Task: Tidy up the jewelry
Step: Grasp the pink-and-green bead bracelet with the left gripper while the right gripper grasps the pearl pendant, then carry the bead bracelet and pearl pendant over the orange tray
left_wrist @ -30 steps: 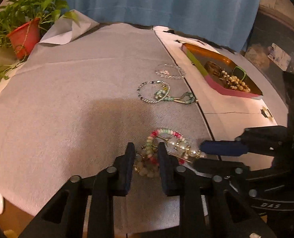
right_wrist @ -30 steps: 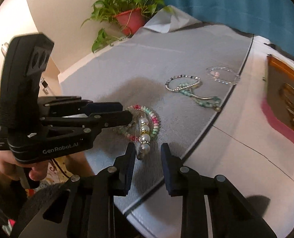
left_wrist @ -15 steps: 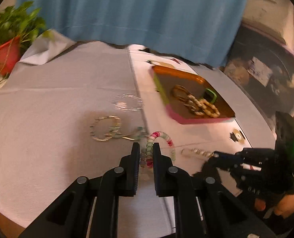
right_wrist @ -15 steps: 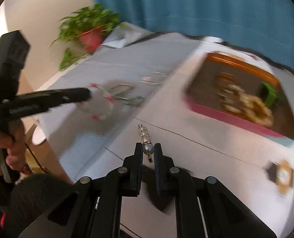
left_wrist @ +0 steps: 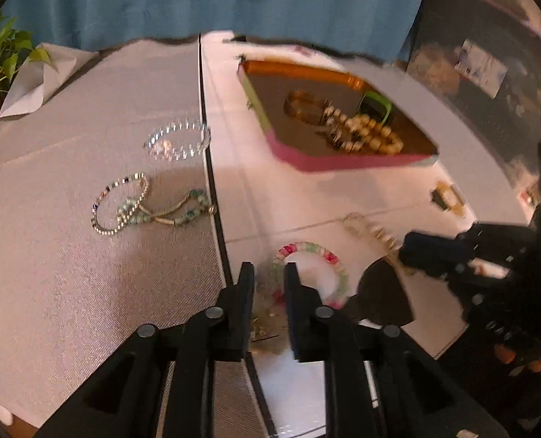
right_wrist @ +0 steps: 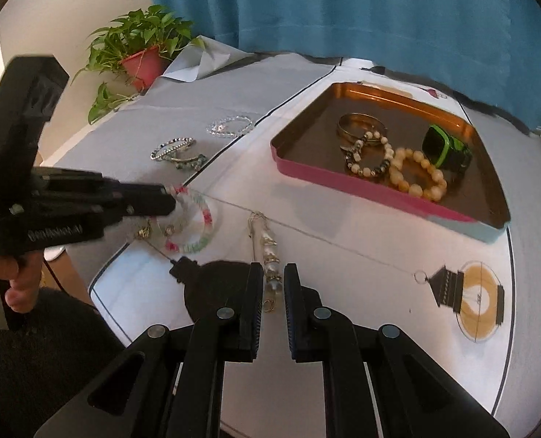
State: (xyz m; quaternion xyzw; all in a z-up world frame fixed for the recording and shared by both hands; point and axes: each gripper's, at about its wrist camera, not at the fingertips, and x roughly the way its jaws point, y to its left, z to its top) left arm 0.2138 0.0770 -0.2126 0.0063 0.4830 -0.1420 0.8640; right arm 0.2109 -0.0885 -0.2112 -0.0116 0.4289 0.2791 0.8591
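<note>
My left gripper [left_wrist: 269, 270] hovers over the white cloth near its seam with the grey cloth. A pink and green bead bracelet [left_wrist: 317, 255] hangs from its pads, and its jaws are opening. From the right wrist view, the left gripper [right_wrist: 168, 202] shows at the left with the bracelet [right_wrist: 197, 226] dangling blurred. My right gripper [right_wrist: 274, 272] is shut on a pearl and gold strand [right_wrist: 266, 244] that trails forward onto the white cloth. Ahead stands the pink-walled tray [right_wrist: 343, 184] holding a gold bangle, bead bracelets and a green watch [right_wrist: 447, 149].
On the grey cloth lie a clear crystal bracelet [left_wrist: 177, 140], a silver bracelet [left_wrist: 120, 204] and a turquoise bead strand [left_wrist: 168, 213]. A potted plant [right_wrist: 142, 54] stands at the far left corner, before a blue curtain. A lantern print [right_wrist: 467, 295] marks the white cloth.
Both grippers lifted their pieces off the grey cloth and carried them right, over the white cloth toward the tray. The right closed on the pearl strand. The left jaws stand slightly wider.
</note>
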